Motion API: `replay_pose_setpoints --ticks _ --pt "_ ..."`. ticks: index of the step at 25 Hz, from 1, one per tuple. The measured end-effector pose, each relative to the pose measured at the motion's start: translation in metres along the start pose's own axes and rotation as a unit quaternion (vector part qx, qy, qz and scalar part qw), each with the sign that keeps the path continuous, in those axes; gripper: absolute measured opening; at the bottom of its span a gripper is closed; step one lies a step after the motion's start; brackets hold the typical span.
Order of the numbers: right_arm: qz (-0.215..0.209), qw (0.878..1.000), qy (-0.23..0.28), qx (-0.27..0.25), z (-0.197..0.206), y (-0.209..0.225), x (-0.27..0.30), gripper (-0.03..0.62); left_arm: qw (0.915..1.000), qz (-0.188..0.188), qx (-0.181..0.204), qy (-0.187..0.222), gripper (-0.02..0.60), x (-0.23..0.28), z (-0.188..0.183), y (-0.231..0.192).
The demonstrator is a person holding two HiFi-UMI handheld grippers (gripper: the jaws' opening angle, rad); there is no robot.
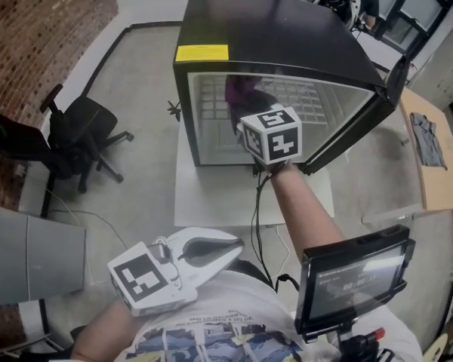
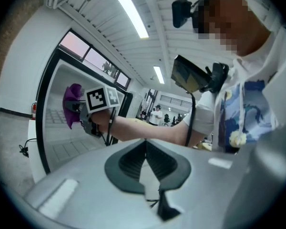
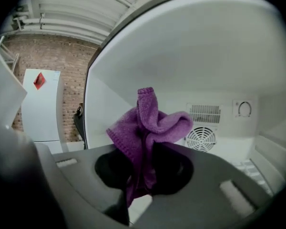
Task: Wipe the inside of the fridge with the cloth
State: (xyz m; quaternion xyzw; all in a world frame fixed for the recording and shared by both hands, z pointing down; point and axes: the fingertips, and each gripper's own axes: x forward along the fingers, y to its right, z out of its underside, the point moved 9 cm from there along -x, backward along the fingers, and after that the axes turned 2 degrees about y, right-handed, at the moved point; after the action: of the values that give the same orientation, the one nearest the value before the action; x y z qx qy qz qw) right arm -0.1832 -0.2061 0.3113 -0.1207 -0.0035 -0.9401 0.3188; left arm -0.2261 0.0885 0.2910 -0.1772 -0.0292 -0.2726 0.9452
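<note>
The marker cube is hiding the right gripper's jaws mid-frame in the head view; they are clenching the purple cloth, which is pointing upward inside the fridge. The left gripper's jaws are resting together, empty.

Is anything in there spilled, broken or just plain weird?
Nothing stands out. The fridge has its door open, and its white inside shows no spill or damage. The purple cloth is bunched in the right gripper, as wiping would need. The left gripper hangs back, shut and empty.
</note>
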Motion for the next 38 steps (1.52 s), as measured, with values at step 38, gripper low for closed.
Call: replay_pose_setpoints --ticks 38 --pt "0.090 0.995 -0.053 -0.010 0.051 0.052 -0.059 0.078 0.9995 0.028 -0.003 -0.013 0.006 0.029 -0.003 0.011"
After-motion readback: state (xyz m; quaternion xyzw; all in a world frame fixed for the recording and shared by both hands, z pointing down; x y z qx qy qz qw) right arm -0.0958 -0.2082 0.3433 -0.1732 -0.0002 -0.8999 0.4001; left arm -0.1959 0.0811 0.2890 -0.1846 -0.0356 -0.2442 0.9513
